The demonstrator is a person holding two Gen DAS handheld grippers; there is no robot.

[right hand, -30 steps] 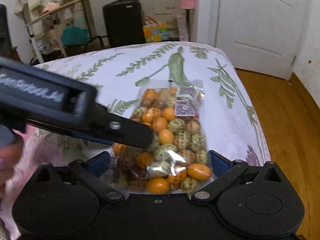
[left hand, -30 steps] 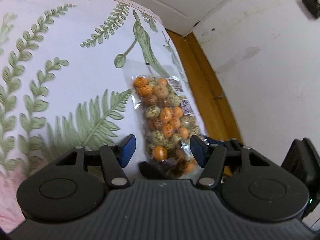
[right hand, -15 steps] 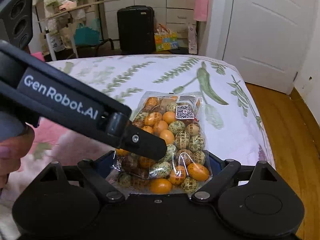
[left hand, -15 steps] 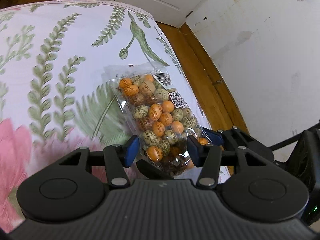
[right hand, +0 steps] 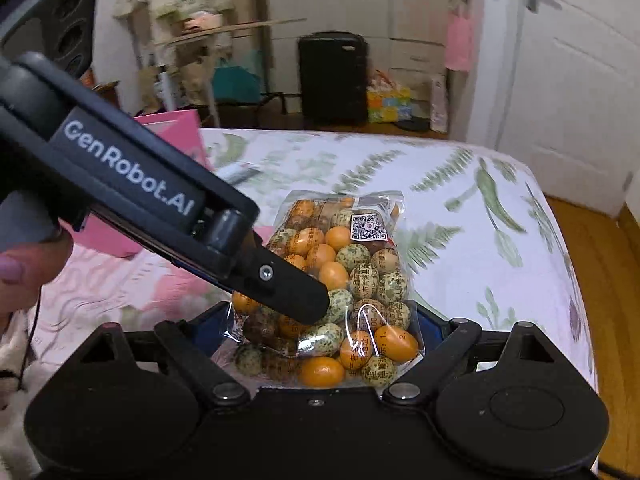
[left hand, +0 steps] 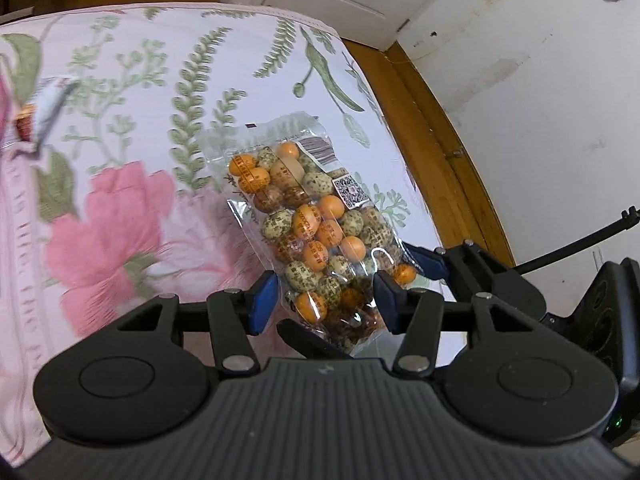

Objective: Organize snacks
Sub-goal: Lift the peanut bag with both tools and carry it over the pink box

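Note:
A clear bag of orange and speckled green candy balls (left hand: pixel 316 216) is held up above the floral bedspread (left hand: pixel 132 128). My left gripper (left hand: pixel 324 300) has its blue pads on either side of the bag's near end and is shut on it. In the right wrist view the same bag (right hand: pixel 344 280) stands between the fingers of my right gripper (right hand: pixel 320 332), which press its lower end from both sides. The left gripper's body (right hand: pixel 132 196) crosses that view from the left, its tip against the bag.
A small wrapped snack (left hand: pixel 44 108) lies at the far left of the bed. A pink bag (right hand: pixel 160 140) stands beyond the bed's left side. A black suitcase (right hand: pixel 332 76), clutter and a white door (right hand: pixel 576 92) are behind. Wooden floor (left hand: pixel 440 152) runs along the bed's right edge.
The bag has been lifted off the bedspread and both grippers have carried it leftward; pink flowers and a small snack have come into view.

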